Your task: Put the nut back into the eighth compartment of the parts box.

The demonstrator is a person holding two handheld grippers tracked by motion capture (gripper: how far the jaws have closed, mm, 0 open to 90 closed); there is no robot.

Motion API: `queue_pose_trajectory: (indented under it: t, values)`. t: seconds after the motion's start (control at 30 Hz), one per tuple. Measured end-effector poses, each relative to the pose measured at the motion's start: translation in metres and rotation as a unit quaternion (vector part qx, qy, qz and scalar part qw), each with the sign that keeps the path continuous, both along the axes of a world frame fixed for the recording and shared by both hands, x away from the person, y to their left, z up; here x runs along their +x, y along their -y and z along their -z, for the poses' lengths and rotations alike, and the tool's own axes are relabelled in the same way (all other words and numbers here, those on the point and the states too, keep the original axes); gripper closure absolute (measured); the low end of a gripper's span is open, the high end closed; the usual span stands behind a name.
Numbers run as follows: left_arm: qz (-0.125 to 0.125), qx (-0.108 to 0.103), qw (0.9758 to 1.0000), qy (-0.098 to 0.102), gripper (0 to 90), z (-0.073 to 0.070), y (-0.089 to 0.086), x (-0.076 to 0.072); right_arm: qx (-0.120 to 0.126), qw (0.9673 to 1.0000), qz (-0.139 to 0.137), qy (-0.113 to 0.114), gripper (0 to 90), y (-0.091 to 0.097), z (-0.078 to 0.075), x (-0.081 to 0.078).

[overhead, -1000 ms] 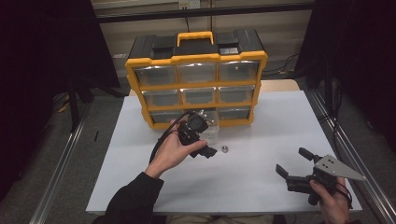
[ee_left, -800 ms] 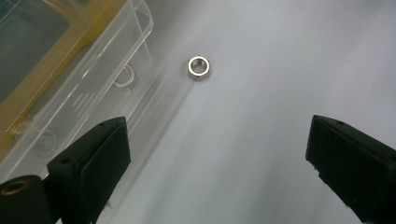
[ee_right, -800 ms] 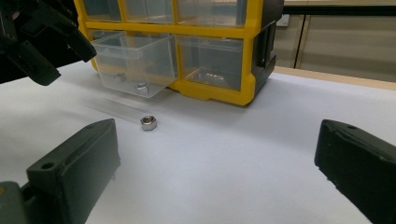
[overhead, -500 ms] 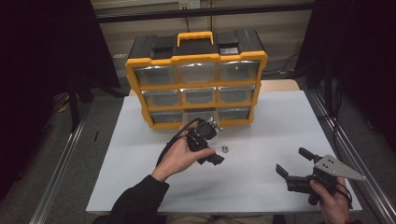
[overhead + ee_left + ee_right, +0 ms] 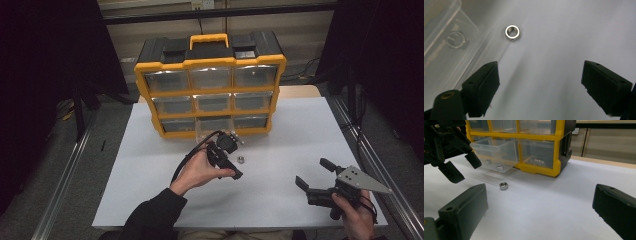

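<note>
A small steel hex nut [image 5: 240, 160] lies on the white table, just in front of the yellow-and-black drawer organizer [image 5: 210, 90]. In the left gripper view the nut [image 5: 512, 32] sits beyond the jaws, left of centre. My left gripper [image 5: 234, 156] hovers over it, open, with nothing between the jaws [image 5: 539, 67]. The organizer's bottom-middle clear drawer [image 5: 212, 129] is pulled out, and nuts lie inside the drawer [image 5: 495, 153]. My right gripper [image 5: 314, 172] rests open at the table's front right, pointing at the nut [image 5: 503, 185] and the left gripper [image 5: 462, 167].
The white table [image 5: 300, 130] has bare room to the right and left of the organizer. The pulled-out drawer's front wall [image 5: 444, 37] is close to the left jaw. Metal rails [image 5: 65, 185] run along both sides of the table.
My left gripper has moved right and toward the person, from in front of the pulled-out drawer to over the nut. The right gripper has not moved.
</note>
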State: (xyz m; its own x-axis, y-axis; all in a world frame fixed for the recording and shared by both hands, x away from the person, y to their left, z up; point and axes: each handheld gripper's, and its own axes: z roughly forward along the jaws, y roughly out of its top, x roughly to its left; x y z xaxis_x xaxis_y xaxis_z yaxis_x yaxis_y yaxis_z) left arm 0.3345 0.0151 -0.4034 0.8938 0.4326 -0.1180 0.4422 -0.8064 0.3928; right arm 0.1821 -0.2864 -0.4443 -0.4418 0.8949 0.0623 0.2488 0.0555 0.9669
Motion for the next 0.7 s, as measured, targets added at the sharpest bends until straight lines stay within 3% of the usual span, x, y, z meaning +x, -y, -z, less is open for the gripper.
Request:
queue_pose_trajectory:
  t: [0.13, 0.3, 0.7]
  values:
    - [-0.002, -0.002, 1.0000, -0.001, 25.5, 0.005, 0.006, 0.002, 0.000, 1.0000, 0.000, 0.000, 0.0, 0.000, 0.000, 0.000]
    - [-0.008, 0.013, 0.9999, 0.003, 34.0, 0.009, 0.015, 0.004, 0.000, 1.0000, -0.001, 0.000, 0.0, 0.000, 0.000, 0.000]
    - [-0.026, 0.023, 0.9994, -0.003, 44.8, 0.018, 0.025, 0.015, 0.000, 1.0000, -0.001, 0.001, 0.0, 0.000, 0.000, 0.000]
